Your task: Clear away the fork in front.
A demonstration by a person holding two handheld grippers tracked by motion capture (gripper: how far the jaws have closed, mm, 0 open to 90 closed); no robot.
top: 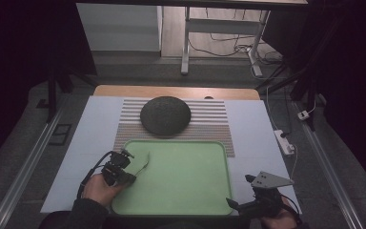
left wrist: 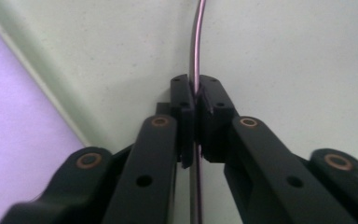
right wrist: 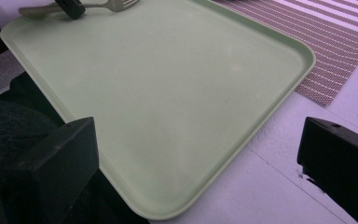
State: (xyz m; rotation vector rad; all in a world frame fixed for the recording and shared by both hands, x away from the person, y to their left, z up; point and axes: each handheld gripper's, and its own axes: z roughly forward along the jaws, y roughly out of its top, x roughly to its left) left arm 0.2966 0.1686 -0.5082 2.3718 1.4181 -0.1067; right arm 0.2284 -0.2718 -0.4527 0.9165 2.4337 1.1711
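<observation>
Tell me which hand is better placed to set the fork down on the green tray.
Left. The left gripper already clamps the fork over the tray. The right gripper waits open-jawed at the tray's near right corner, holding nothing.

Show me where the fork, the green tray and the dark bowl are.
fork [top: 144, 161]: high view, its tines.
green tray [top: 195, 181]: high view, bare floor.
dark bowl [top: 165, 114]: high view, top of its dome.
</observation>
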